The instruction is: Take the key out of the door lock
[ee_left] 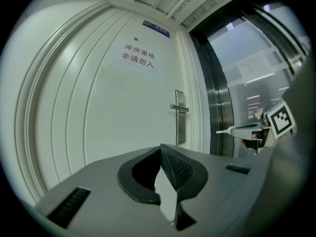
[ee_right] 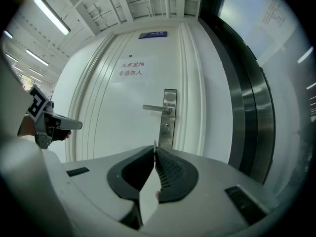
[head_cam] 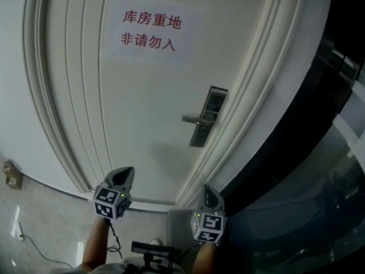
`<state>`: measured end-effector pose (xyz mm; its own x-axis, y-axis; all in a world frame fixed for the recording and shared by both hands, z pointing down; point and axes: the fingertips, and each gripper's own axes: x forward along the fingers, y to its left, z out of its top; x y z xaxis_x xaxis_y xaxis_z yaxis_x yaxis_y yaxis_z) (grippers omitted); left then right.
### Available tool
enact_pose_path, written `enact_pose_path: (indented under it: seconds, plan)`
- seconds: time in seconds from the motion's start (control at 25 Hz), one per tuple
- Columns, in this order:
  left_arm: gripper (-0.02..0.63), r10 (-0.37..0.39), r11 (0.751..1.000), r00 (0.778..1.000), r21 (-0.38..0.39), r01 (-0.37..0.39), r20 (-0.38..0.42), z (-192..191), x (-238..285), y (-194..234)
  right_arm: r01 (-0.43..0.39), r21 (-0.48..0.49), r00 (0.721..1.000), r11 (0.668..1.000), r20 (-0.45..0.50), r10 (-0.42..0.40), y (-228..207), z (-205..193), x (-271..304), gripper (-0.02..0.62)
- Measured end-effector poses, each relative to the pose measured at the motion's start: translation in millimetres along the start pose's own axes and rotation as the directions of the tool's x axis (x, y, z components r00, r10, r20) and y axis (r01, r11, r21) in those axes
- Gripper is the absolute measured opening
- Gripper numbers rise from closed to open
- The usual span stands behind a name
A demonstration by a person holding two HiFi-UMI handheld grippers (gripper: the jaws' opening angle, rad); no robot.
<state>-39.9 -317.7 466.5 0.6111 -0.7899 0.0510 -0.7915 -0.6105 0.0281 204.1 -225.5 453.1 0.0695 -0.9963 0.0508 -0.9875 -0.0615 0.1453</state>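
Note:
A white door (head_cam: 142,107) carries a steel lock plate (head_cam: 205,119) with a lever handle (head_cam: 194,119); the same plate shows in the right gripper view (ee_right: 168,117) with a small keyhole (ee_right: 167,127) under the handle. No key shows in the keyhole. My right gripper (head_cam: 207,192) is low and well back from the door. Its jaws are shut, and a thin pale sliver, the key (ee_right: 154,143) seen edge-on, sticks out at the tips. My left gripper (head_cam: 122,176) is also low, shut and holds nothing (ee_left: 161,149).
A paper sign with red characters (head_cam: 149,30) is stuck on the door. A dark glass and metal partition (head_cam: 296,170) runs along the right of the door frame. A small fitting (head_cam: 11,174) sits at floor level on the left, with a cable (head_cam: 34,244) on the floor.

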Motion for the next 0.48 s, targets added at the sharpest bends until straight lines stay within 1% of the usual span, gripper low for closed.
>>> enact_pose_path:
  seconds: [0.24,0.48]
  plan:
    - [0.008,-0.003,1.0,1.0,0.0,0.003,-0.016,-3.7,0.9,2.7,-0.009,0.01,1.0,1.0,-0.003,0.009,2.9,-3.0,2.6,0.018]
    - [0.009,0.007,1.0,1.0,0.001,-0.007,-0.008,-1.1,3.5,4.0,-0.017,0.016,1.0,1.0,-0.003,0.017,2.9,-3.7,6.6,0.018]
